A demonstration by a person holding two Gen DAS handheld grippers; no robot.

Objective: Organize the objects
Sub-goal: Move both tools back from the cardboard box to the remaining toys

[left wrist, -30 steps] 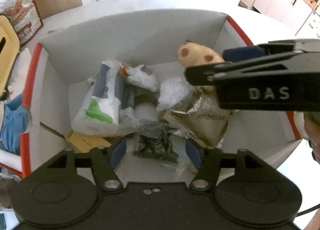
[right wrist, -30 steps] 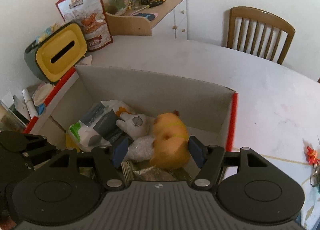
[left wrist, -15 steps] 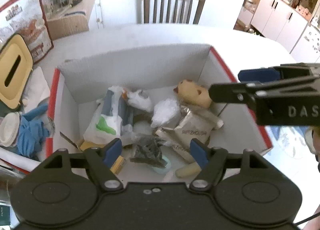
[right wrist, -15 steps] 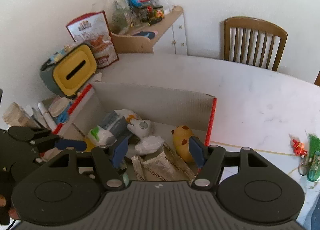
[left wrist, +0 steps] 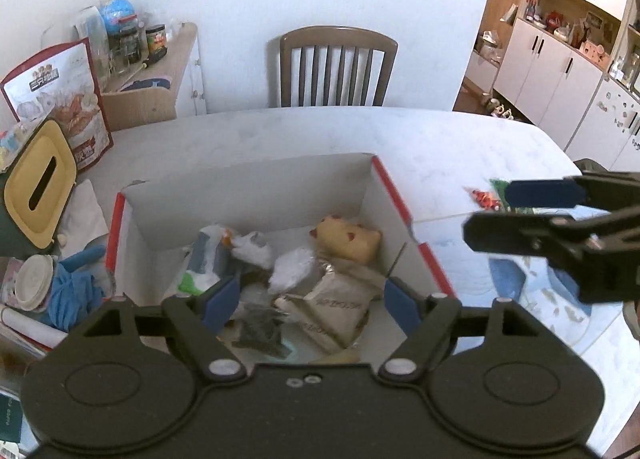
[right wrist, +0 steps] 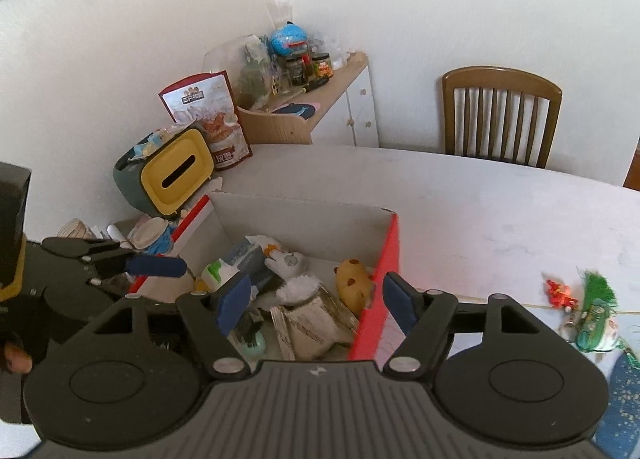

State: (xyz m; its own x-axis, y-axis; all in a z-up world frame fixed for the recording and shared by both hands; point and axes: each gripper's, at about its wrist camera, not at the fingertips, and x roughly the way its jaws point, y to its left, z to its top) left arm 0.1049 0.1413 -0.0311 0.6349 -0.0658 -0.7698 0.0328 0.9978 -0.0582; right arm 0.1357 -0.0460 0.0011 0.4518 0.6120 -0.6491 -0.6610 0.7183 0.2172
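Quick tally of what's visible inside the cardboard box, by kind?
Inside the cardboard box, as far as the clutter shows:
Soft toys: 2, a yellow plush toy and a white plush toy
Foil packets: 1, the beige packet
Wipes packs: 1, the green and white pack
Plastic bags: 2, a white bag and a dark bag
Total: 6; smaller bits underneath are too hidden to count.
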